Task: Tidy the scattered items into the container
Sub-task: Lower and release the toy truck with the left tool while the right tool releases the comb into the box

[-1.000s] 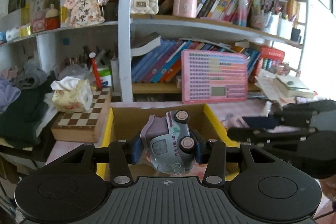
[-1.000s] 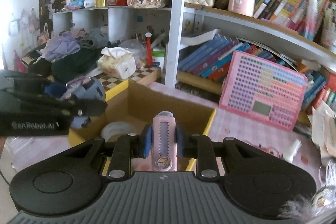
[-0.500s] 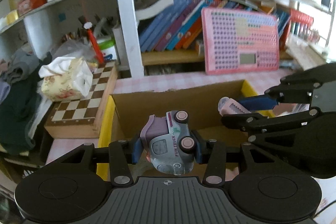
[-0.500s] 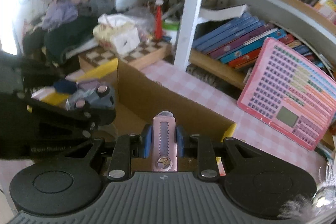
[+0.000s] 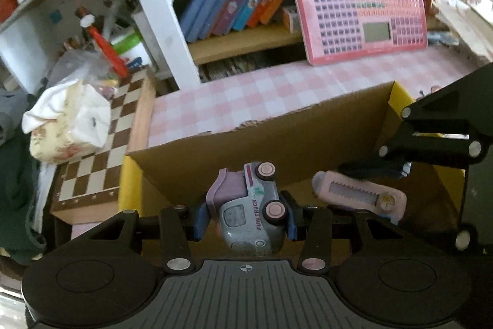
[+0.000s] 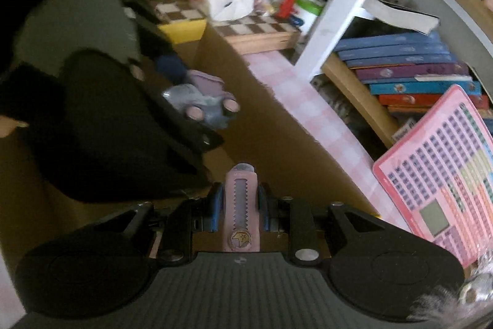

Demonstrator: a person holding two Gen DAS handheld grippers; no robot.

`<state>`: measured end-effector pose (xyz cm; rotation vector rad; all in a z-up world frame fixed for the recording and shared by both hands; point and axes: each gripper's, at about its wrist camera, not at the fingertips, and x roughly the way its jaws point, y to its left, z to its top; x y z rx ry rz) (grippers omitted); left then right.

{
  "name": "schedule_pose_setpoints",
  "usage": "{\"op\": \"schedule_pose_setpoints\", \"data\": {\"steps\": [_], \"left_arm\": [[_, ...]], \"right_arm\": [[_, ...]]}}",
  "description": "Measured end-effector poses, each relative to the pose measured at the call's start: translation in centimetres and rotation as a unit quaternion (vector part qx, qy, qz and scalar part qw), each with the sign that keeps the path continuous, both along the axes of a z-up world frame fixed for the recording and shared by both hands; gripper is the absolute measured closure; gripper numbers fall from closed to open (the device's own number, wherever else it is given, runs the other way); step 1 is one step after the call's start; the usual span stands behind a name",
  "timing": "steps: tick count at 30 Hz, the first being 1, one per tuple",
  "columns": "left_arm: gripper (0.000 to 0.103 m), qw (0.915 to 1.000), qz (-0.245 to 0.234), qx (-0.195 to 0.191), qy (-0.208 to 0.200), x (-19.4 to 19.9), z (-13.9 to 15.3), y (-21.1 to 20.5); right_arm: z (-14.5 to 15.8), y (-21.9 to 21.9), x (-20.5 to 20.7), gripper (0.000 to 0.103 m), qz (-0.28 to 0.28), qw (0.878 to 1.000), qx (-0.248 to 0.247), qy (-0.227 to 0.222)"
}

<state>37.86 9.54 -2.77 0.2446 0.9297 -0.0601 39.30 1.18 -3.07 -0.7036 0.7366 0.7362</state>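
Lowering both hands into cardboard box (image 5: pixel 277 134) since a sec ago — left gripper (image 5: pixel 245 216) pinches toy truck (image 5: pixel 249 211), right gripper (image 6: pixel 238 207) clamps pink cutter (image 6: pixel 242 205); both over box interior, release is prob. next.

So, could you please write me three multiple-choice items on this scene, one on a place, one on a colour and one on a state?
1. Where is the tissue pack?
A. on the chessboard
B. in the cardboard box
C. on the books

2. What colour is the utility knife?
A. green
B. pink
C. black

3. What is the left gripper doing?
A. hanging open
B. gripping the toy truck
C. gripping a book

Answers:
1 A: it rests on the chessboard, outside the cardboard box.
2 B: its body is pink between the right gripper's pads.
3 B: both pads press the toy truck.
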Motion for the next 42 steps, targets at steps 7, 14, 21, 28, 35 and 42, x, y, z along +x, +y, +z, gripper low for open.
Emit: {"op": "schedule_pose_setpoints", "data": {"steps": [7, 14, 21, 28, 35, 42], "left_arm": [[0.058, 0.9997, -0.009, 0.004, 0.022, 0.5, -1.3, -0.4], [0.058, 0.9995, -0.004, -0.013, 0.029, 0.7, -1.7, -0.1], [0.058, 0.9995, 0.001, -0.016, 0.027, 0.7, -1.8, 0.0], [0.054, 0.9998, -0.001, -0.019, 0.007, 0.2, -1.1, 0.2], [0.050, 0.9992, 0.005, -0.031, -0.025, -1.3, 0.7, 0.7], [0.049, 0.9961, -0.002, -0.046, -0.075, -4.5, 3.7, 1.6]], "right_arm": [[-1.5, -0.2, 0.3, 0.079, 0.004, 0.999, -0.008, 0.031], [-1.4, -0.1, 0.4, 0.079, 0.007, 0.999, -0.002, 0.038], [-1.5, 0.0, 0.6, 0.079, -0.003, 0.999, 0.002, 0.036], [-1.2, 0.0, 0.4, 0.078, -0.017, 0.999, 0.011, 0.028], [0.8, -0.8, -0.7, 0.068, -0.047, 0.998, 0.045, 0.018], [4.1, -1.7, -3.4, 0.065, -0.058, 0.994, 0.094, -0.007]]}}
